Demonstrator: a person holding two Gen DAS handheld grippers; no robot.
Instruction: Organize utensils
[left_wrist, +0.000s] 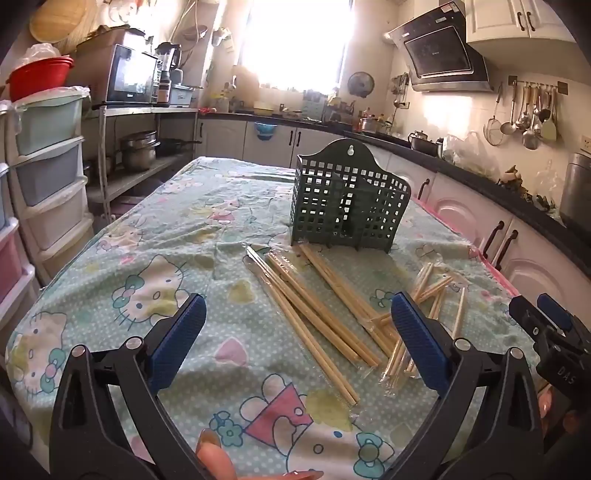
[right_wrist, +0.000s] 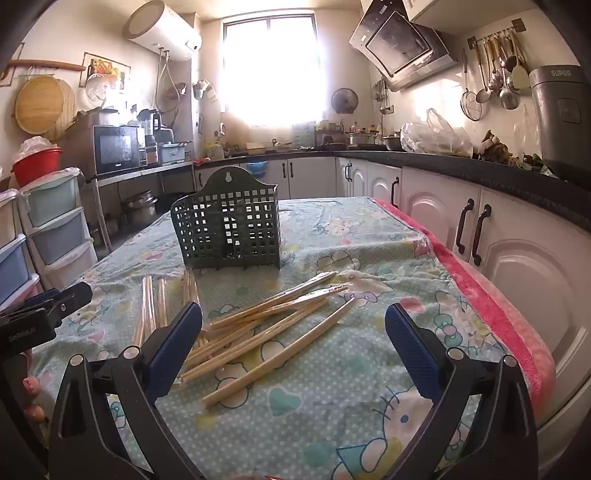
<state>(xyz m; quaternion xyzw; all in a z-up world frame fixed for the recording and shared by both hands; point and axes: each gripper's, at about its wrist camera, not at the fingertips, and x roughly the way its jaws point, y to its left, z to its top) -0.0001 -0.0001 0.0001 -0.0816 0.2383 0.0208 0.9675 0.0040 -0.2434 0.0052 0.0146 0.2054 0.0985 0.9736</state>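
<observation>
Ahead of the left gripper (left_wrist: 298, 320), whose matt black plastic arms carry ribbed blue pads (left_wrist: 417, 334), pale bare-wood chopsticks (left_wrist: 317, 314) lie in thin, glossy clear wrappers. Beyond them stands a dull green plastic basket (left_wrist: 347, 199) with a perforated grid wall. Under everything, the counter (left_wrist: 155, 236) wears soft, wrinkled printed cloth. To the right gripper's (right_wrist: 293, 323) right, a fuzzy pink towel edge (right_wrist: 495, 306) shows.

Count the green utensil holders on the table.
1. The green holder stands upright on the tablecloth, just behind the scattered chopsticks. Its slotted walls show no second holder behind it.
</observation>
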